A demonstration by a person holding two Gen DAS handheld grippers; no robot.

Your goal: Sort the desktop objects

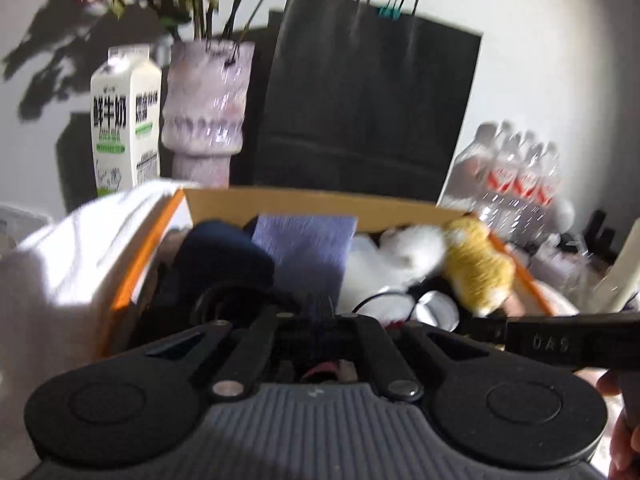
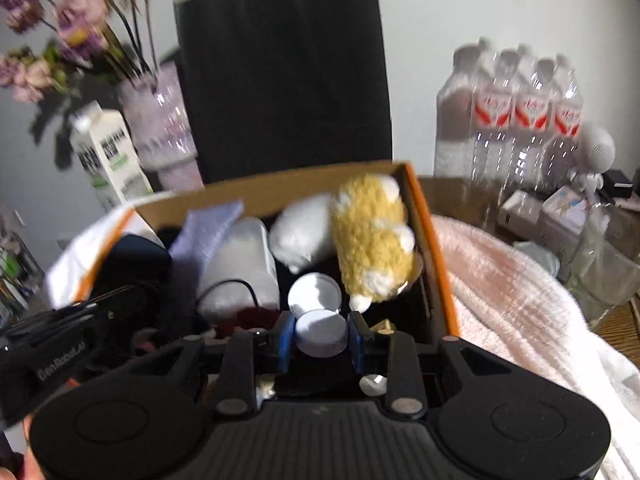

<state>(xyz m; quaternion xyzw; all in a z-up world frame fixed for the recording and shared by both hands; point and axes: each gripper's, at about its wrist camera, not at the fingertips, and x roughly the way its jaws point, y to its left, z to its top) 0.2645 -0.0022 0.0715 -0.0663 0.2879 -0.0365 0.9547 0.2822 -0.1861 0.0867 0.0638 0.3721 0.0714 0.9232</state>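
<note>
White wall (image 2: 460, 8) stood behind the clutter, with a black paper carrier bag (image 1: 368, 100) upright against it. Readable text: milk carton (image 1: 124, 120) printed with the large characters 鲜牛奶; "GenRoboAI" on the left gripper's body as seen from the right wrist; "DAS" partly legible on the right gripper's body as seen from the left wrist. Shrink-wrapped water bottles (image 2: 520, 120) carried red labels, too blurred to read. A ribbed lilac vase (image 1: 206, 104) of flowers stood between carton and bag.

Orange-edged cardboard box (image 2: 424, 216) sat in front of the bag, holding a yellow-and-white plush toy (image 2: 372, 240), a lilac cloth (image 1: 308, 248), a white bundle, a dark rounded item, a black cable and a round white lid (image 2: 314, 290). White fabric (image 1: 72, 248) lay over the box's left rim; a pink towel (image 2: 500, 280) lay just beside its right wall.

Right gripper (image 2: 320, 334): jaws partly closed, blue pads pressing either side of a white-capped jar (image 2: 322, 332), held over the box's near end. Left gripper (image 1: 320, 312): jaws fully together, nothing visibly held, above the box's near edge.
</note>
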